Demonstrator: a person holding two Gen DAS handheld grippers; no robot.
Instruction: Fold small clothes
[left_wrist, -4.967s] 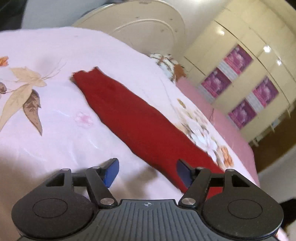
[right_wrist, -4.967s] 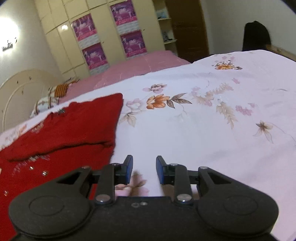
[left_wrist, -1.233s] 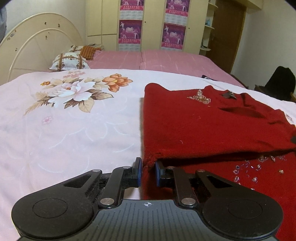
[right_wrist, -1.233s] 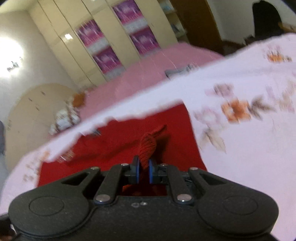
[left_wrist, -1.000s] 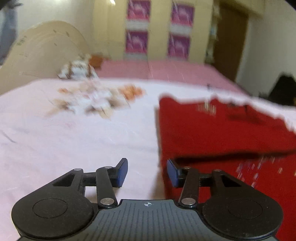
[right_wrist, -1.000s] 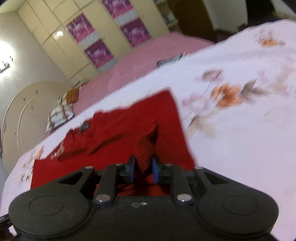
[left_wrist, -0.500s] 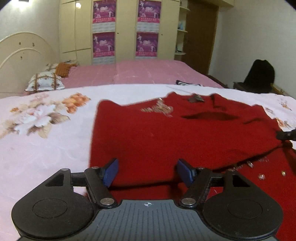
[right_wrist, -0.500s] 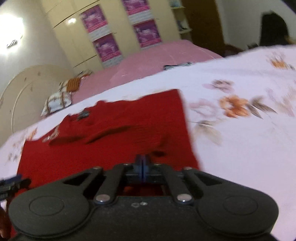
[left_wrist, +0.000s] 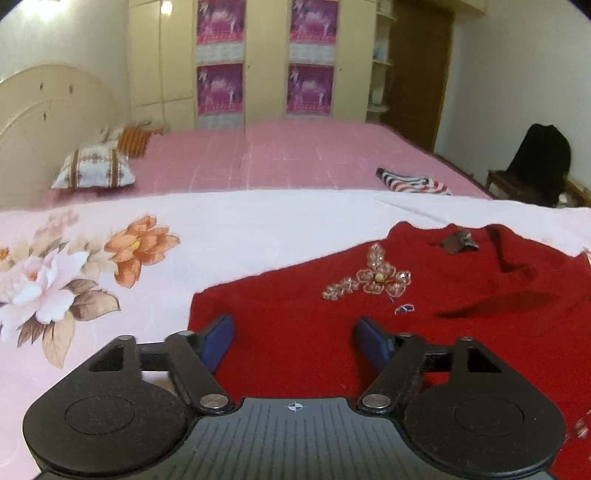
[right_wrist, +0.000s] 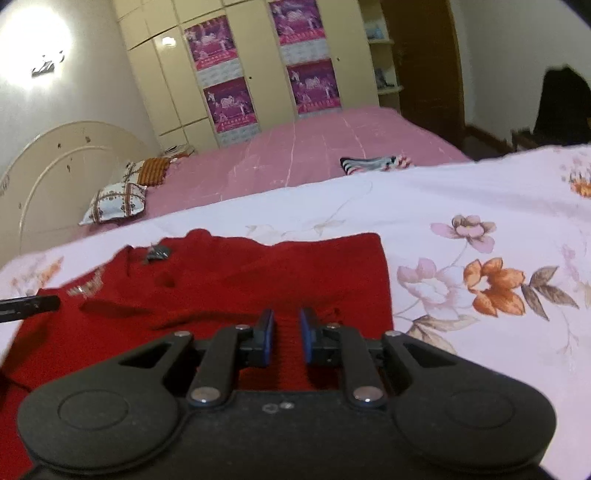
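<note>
Left claw: spread wide over the red sweater; grasping nothing
Right claw: slightly parted; released, above the sweater

cream wardrobe | pink bed | arched headboard | white walls

- Bare floral sheet lies flat to my left and right of the red sweater.
- Only the beaded flower rises ahead.
</note>
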